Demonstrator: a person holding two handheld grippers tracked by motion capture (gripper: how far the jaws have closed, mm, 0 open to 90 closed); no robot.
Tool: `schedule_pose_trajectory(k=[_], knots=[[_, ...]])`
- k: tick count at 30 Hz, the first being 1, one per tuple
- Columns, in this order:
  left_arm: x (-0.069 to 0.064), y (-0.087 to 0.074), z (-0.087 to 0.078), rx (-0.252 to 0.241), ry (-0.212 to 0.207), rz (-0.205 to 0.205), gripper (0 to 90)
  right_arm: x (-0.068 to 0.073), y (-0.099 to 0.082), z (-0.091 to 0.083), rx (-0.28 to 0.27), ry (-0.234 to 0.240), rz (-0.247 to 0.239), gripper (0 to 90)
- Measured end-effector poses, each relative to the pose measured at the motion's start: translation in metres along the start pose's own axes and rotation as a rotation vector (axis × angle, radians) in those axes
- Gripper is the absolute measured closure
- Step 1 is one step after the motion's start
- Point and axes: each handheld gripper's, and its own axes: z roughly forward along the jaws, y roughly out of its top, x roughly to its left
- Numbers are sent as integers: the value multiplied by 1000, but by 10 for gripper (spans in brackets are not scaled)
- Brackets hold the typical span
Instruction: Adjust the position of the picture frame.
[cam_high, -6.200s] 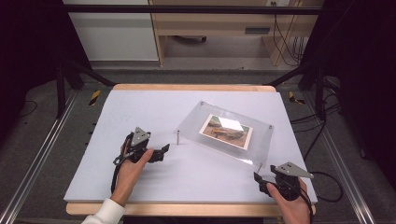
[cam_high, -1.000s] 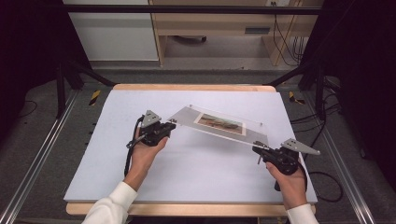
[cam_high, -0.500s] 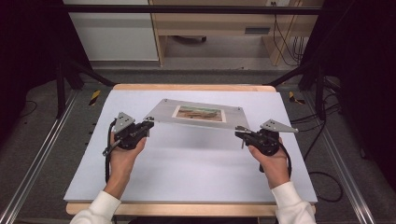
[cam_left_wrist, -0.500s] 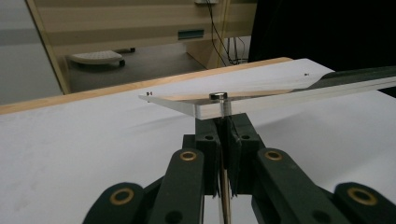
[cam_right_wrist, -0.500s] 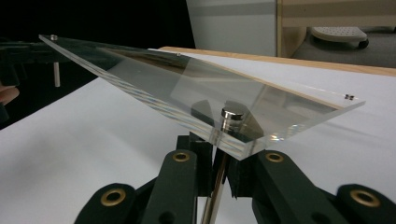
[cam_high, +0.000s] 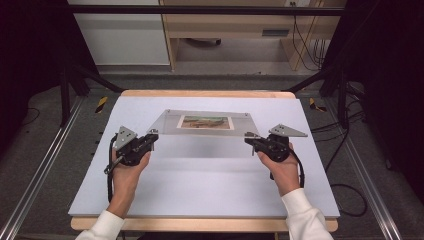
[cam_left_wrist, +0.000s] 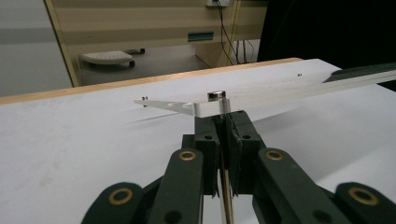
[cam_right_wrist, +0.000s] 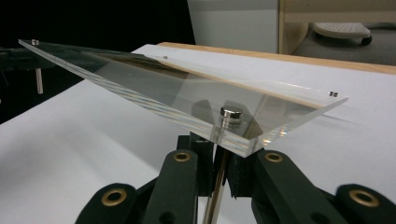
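A clear acrylic photo frame with a landscape print (cam_high: 205, 123) hangs level above the white surface (cam_high: 200, 185), casting a shadow beneath. The left claw (cam_high: 151, 135), at nine o'clock of the frame, is clamped tight on a thin metal standoff leg (cam_left_wrist: 226, 186) under its near corner; the right claw (cam_high: 248, 138), at three o'clock, grips the matching leg (cam_right_wrist: 215, 186). The claw views reveal those pins and their silver caps (cam_right_wrist: 231, 112); the high view alone shows the print.
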Motion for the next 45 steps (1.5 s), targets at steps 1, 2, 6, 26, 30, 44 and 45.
schedule_pose_trajectory(k=[1, 2, 6, 26, 30, 44, 45], knots=[[-1, -1, -1, -1, 2, 4, 832, 1, -2, 0, 1, 3, 0, 826], [-3, -1, -3, -6, 1, 9, 832, 2, -5, -2, 0, 5, 1, 825], [-8, -3, -4, -9, 1, 16, 832, 1, -9, -6, -8, 8, 8, 826], [-8, -25, 5, -4, -2, 17, 823, -6, -22, -1, 9, -20, 12, 827], [-5, -24, 9, -14, 13, 26, 823, -5, -20, 3, -3, -22, 6, 827], [-7, -37, 7, 44, 0, 31, 823, -7, -31, 8, 28, -51, -2, 833], [-7, -38, 7, 51, -8, 25, 824, -6, -33, 8, 36, -57, -5, 834]])
